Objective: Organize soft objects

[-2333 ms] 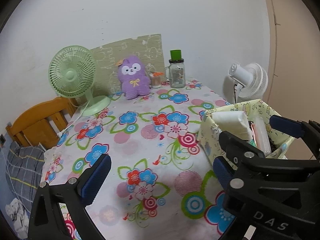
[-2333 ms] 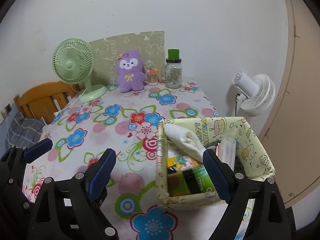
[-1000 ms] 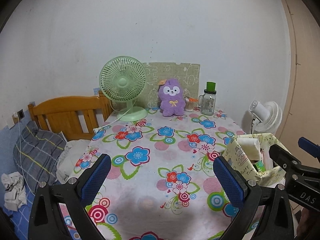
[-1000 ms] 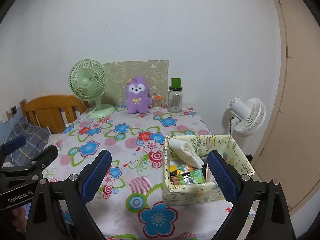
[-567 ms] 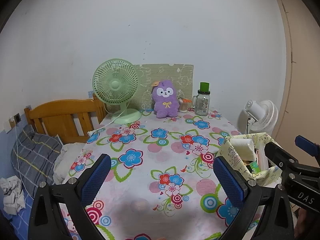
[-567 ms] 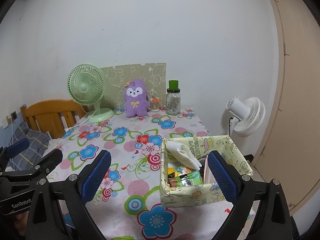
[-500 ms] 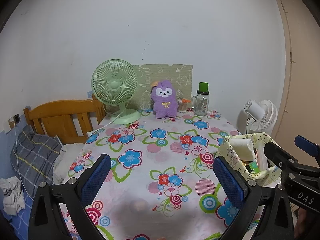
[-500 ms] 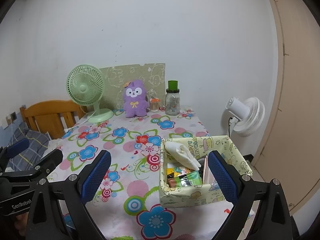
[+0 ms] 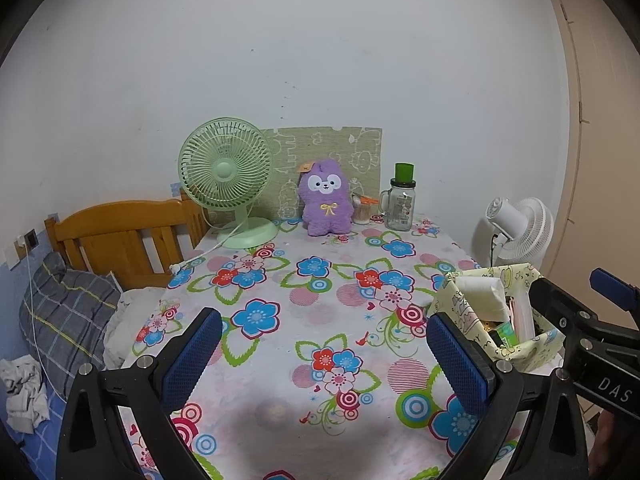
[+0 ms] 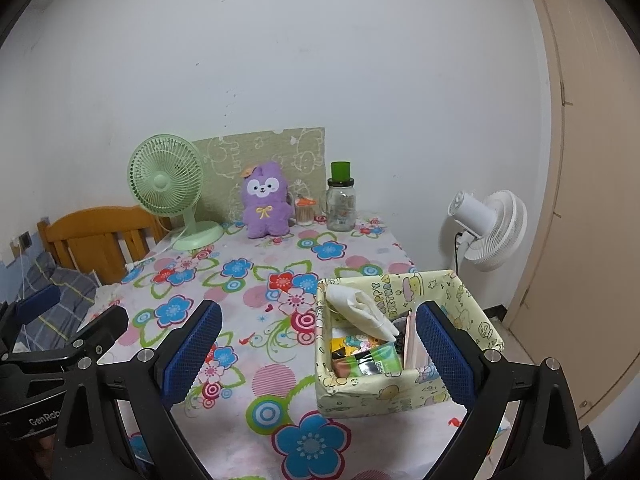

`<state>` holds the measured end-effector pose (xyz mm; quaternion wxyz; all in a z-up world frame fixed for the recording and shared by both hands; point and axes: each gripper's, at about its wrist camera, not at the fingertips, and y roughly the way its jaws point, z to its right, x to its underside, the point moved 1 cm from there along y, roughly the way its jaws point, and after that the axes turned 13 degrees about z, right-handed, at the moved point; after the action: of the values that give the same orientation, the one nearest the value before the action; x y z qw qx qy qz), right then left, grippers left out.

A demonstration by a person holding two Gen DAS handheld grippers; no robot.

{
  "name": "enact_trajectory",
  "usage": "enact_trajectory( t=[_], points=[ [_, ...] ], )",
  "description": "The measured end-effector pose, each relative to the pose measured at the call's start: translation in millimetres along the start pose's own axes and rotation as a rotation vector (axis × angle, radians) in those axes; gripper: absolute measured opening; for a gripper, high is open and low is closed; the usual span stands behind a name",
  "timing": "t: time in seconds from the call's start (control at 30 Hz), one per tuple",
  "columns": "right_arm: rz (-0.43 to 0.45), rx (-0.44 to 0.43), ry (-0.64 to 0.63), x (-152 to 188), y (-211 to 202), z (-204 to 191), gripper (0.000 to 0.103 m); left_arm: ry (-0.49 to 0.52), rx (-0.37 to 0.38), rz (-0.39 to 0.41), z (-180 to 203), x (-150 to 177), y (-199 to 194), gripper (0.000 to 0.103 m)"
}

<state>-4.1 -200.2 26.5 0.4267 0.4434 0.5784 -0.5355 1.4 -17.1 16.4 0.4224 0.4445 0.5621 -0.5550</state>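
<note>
A purple plush toy (image 9: pixel 326 199) (image 10: pixel 265 205) sits upright at the back of the flowered table (image 9: pixel 304 300), against a green board. A yellow patterned box (image 10: pixel 404 384) (image 9: pixel 516 350) at the front right holds a white soft pack (image 10: pixel 360 310) and several packets. My left gripper (image 9: pixel 322 356) is open and empty, above the table's near edge. My right gripper (image 10: pixel 318 352) is open and empty, just in front of the box. Each gripper shows in the other's view.
A green desk fan (image 9: pixel 228 176) stands back left, its cord trailing off the table. A glass jar with a green lid (image 9: pixel 400 204) and a small jar stand right of the plush. A white fan (image 10: pixel 486 228), a wooden bed frame (image 9: pixel 120 236) and a door flank the table.
Both grippers have pulled back and up from the table and box over the last seconds. In the last half second there is almost no motion. Both stay open.
</note>
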Motion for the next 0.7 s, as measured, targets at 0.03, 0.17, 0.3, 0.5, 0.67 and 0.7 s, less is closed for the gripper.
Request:
enact_trajectory(
  t=[0.03, 0.17, 0.3, 0.5, 0.67, 0.7],
  points=[
    [-0.001, 0.002, -0.004, -0.1, 0.8, -0.2, 0.099, 0.001, -0.001, 0.000, -0.2, -0.1, 0.3, 0.103],
    [0.000, 0.001, 0.000, -0.6, 0.6, 0.5, 0.099, 0.004, -0.001, 0.003, -0.6, -0.4, 0.7, 0.103],
    [0.003, 0.002, -0.002, -0.8, 0.3, 1.4, 0.099, 0.006, -0.003, 0.002, -0.5, -0.5, 0.9, 0.103],
    [0.005, 0.000, 0.001, -1.4, 0.1, 3.0, 0.099, 0.007, -0.002, 0.003, -0.6, -0.6, 0.8, 0.103],
    [0.006, -0.003, 0.002, -1.2, -0.1, 3.1, 0.099, 0.006, -0.001, 0.006, -1.1, -1.3, 0.9, 0.103],
    [0.006, -0.001, 0.003, -1.2, -0.2, 3.3, 0.099, 0.007, 0.000, 0.006, -1.1, -1.5, 1.4, 0.103]
  ],
)
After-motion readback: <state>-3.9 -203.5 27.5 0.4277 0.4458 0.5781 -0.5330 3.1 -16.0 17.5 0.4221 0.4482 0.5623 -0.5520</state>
